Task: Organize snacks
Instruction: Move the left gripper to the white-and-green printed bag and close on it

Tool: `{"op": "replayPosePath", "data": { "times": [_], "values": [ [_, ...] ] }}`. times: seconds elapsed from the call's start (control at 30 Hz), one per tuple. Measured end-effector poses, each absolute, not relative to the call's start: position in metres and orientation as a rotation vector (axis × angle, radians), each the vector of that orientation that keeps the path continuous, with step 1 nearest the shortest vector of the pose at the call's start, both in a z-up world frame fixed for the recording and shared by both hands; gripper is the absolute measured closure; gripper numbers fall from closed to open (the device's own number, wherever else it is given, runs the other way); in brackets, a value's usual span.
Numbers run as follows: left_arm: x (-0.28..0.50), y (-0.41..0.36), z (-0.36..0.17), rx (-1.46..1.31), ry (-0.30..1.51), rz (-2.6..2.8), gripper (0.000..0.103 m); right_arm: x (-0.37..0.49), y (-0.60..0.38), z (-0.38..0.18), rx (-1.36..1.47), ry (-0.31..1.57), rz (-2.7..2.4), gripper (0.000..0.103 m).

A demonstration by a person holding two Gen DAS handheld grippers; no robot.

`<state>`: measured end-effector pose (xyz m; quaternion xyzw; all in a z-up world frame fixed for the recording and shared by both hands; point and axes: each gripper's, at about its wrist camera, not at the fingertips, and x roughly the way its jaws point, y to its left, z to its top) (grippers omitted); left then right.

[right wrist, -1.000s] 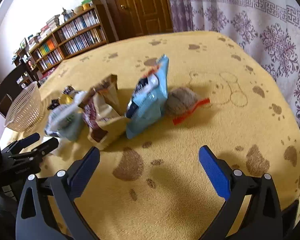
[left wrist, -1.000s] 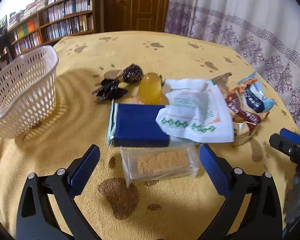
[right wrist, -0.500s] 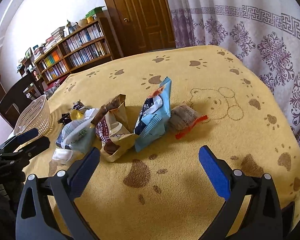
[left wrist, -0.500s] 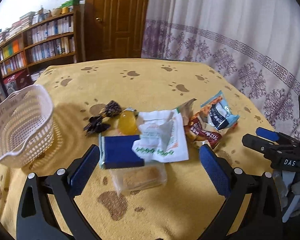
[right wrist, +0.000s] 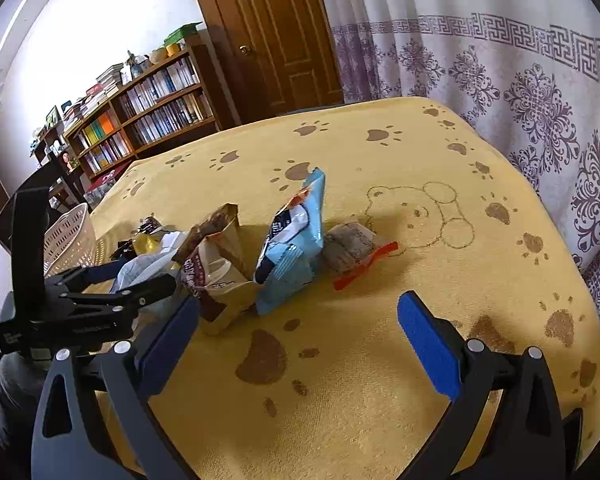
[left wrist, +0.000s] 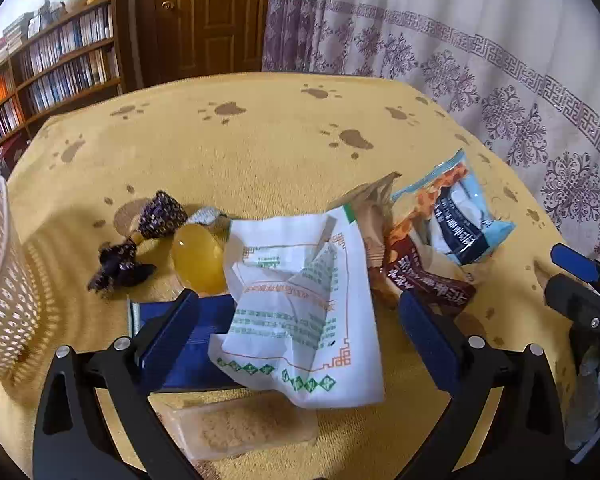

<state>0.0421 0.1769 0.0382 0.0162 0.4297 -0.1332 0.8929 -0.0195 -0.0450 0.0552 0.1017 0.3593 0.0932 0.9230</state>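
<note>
left gripper (left wrist: 296,328) open, straddling the white packet (left wrist: 300,304), which overlaps the blue bar (left wrist: 188,344) and cracker pack (left wrist: 240,428). risk: closing here pinches two wrappers or drags the pile. right gripper (right wrist: 296,330) open, empty, near the front edge of the table (right wrist: 380,380). basket (left wrist: 0,280) at the left edge, nothing visible in it.
</note>
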Motion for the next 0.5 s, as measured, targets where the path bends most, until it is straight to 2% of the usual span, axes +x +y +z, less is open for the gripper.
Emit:
{"op": "replayPosePath", "data": {
  "times": [0.1, 0.3, 0.5],
  "values": [
    [0.042, 0.178, 0.034, 0.033, 0.886, -0.267, 0.027, -0.018, -0.045, 0.052, 0.204, 0.743, 0.185, 0.005],
    [0.039, 0.191, 0.039, -0.012, 0.867, -0.256, 0.056, -0.018, -0.036, 0.047, 0.160, 0.745, 0.173, 0.005],
    [0.025, 0.199, 0.047, -0.027, 0.824, -0.247, 0.061, -0.021, -0.026, 0.043, 0.116, 0.739, 0.173, 0.005]
  ]
}}
